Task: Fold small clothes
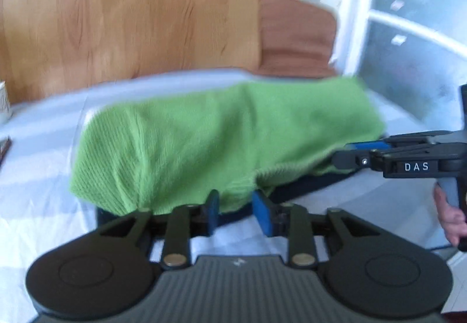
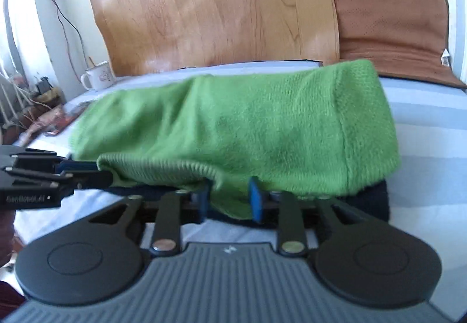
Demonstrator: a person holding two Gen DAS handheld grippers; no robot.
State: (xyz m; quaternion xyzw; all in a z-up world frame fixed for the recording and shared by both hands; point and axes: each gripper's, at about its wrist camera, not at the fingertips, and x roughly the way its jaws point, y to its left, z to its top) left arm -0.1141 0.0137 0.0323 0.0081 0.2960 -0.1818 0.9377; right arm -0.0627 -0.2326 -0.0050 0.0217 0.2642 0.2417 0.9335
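Note:
A green knitted garment [image 1: 221, 142] [image 2: 262, 124] lies folded over on the light striped sheet [image 2: 432, 148], with a dark garment [image 2: 376, 200] under it. My left gripper [image 1: 237, 207] stands at its near hem. The blue pads [image 1: 262, 213] are apart and the hem's edge lies loosely between them. My right gripper [image 2: 229, 200] stands the same way further along the hem, with a flap of green cloth hanging in the gap of its open jaws. Each gripper shows from the side in the other's view: the right one [image 1: 341, 158] and the left one [image 2: 102, 172], both at the cloth's edge.
A wooden board [image 2: 216, 8] and a brown cushion [image 2: 388, 19] lean behind the sheet. A white mug [image 2: 97, 75] and some clutter [image 2: 43, 118] sit at the far left. A glazed white door [image 1: 408, 31] stands at the right. A hand [image 1: 452, 215] holds the right gripper.

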